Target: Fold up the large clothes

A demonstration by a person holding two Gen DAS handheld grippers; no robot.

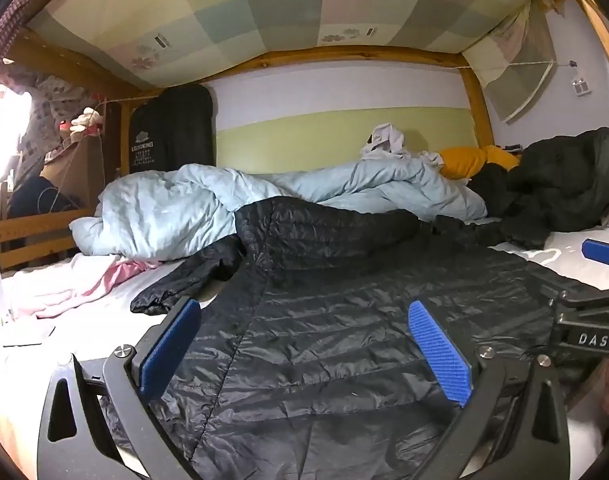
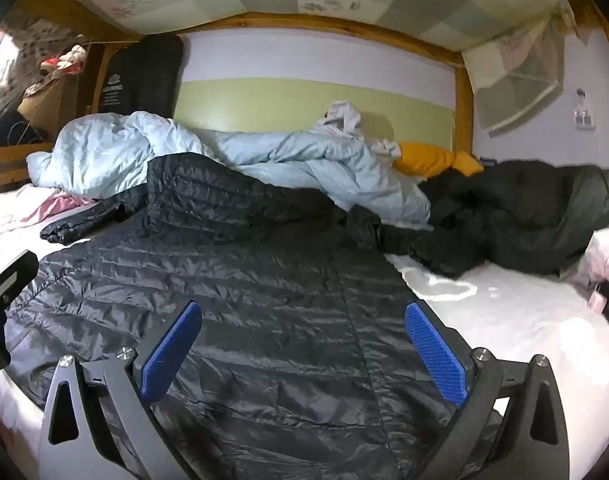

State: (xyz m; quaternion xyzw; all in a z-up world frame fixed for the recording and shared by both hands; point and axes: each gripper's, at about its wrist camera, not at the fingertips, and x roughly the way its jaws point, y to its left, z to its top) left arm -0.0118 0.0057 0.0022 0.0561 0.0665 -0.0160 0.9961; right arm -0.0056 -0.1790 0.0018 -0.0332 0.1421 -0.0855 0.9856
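Spreading across the lower middle of the left wrist view, a black quilted jacket (image 1: 344, 320) lies flat on the white bed sheet (image 1: 44, 360). The left gripper (image 1: 304, 348) hangs over it at the bottom of the frame with its jaws wide apart, blue pads (image 1: 440, 352) clear of the cloth and nothing between them. Behind the jacket, across the middle of the frame, sits a rumpled light blue duvet (image 1: 164, 208), with a yellow pillow (image 1: 472, 162) at the right and a dark green coat (image 1: 564, 184) at the far right. At the right edge, part of the other gripper shows.

In the right wrist view the same jacket (image 2: 224, 300) fills the lower left and centre, its far part rising against the duvet (image 2: 264, 156). The right gripper (image 2: 304, 348) hovers above it at the bottom, jaws likewise fully apart and empty. Bare sheet (image 2: 504, 320) lies at the lower right, the green coat (image 2: 524, 216) beyond it, and the pillow (image 2: 428, 158) above centre right.
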